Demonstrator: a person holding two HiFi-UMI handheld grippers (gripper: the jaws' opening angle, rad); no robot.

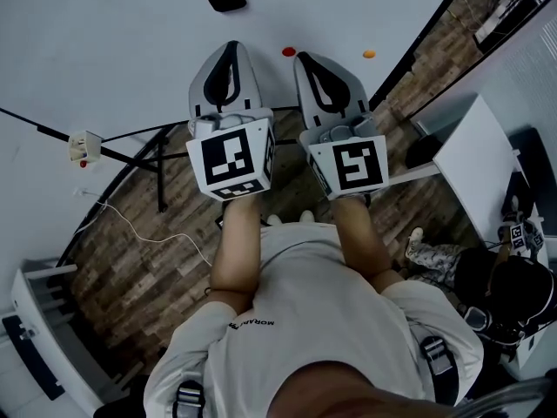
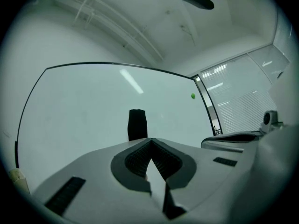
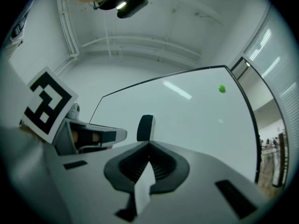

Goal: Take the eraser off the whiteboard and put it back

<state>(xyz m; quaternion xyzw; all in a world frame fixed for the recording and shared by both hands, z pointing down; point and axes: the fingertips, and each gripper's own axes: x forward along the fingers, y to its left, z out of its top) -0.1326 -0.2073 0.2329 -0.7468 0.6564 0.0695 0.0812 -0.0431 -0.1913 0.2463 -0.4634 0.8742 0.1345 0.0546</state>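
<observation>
While the eraser (image 2: pixel 137 124) sits on the whiteboard (image 2: pixel 84 106), untouched, both tools are held side by side in front of the person and aimed at the board face. The left tool (image 2: pixel 150 141) has its jaws closed together with nothing between them. The right tool (image 3: pixel 149 146) looks the same, jaws met and empty. In the head view each tool shows its marker cube (image 1: pixel 231 159) toward the camera, and the eraser appears as a dark block at the top edge of the frame, well apart from both tips.

Step in hand, as judged: the approach that comes before the take-off, since no grasp has begun. The next move calls for one tool to open its jaws wide enough to span the eraser's narrow width. It would then advance until the pads flank the two long sides, close, and draw the eraser straight off the board. Either tool seems usable, since the eraser lies just above the jaw line in both gripper views.

Orientation of the eraser: it stands upright on the board, long axis running up and down the board face, short axis across it. The left gripper view meets it nearly face-on. The right gripper view catches it slightly from one side, showing a paler edge. A small green dot (image 3: pixel 221 88) sits on the board up and to its right.
</observation>
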